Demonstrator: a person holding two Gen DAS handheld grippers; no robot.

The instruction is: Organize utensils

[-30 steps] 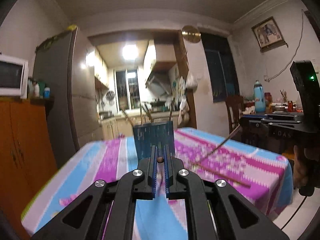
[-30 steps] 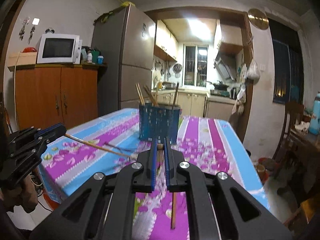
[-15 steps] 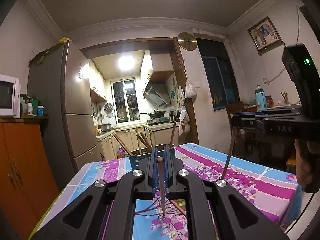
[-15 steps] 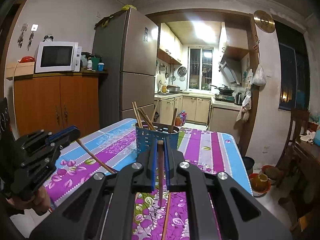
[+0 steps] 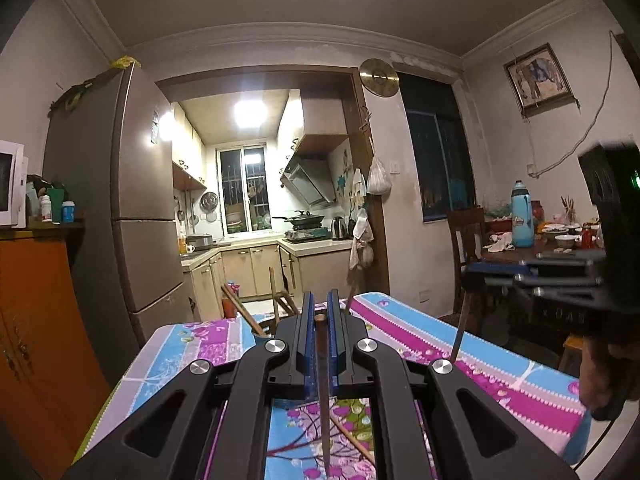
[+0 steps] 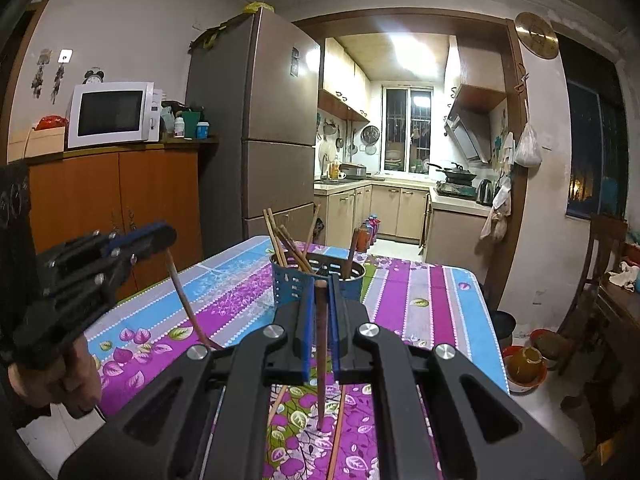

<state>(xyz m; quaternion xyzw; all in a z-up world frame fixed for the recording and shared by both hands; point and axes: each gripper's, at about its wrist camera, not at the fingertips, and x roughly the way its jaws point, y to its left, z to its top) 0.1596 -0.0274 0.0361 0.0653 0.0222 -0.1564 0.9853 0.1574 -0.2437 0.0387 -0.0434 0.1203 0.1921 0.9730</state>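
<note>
Both claws closed, one chopstick in each, above the tabletop.

Left claw [image 5: 319,322] was clamped shut on one dark chopstick [image 5: 323,408] hanging tip-down at lower centre of the left view. Right claw [image 6: 320,300] was likewise pinched on one reddish chopstick [image 6: 321,356], near upright, at centre of the right view. Blue perforated holder [image 6: 290,284] stood on the striped floral tabletop [image 6: 424,300] just beyond the right claw; about six sticks counted leaning inside, exact count unclear. Two loose chopsticks [image 6: 338,432] lay on the cloth at lower centre, partly hidden.
</note>
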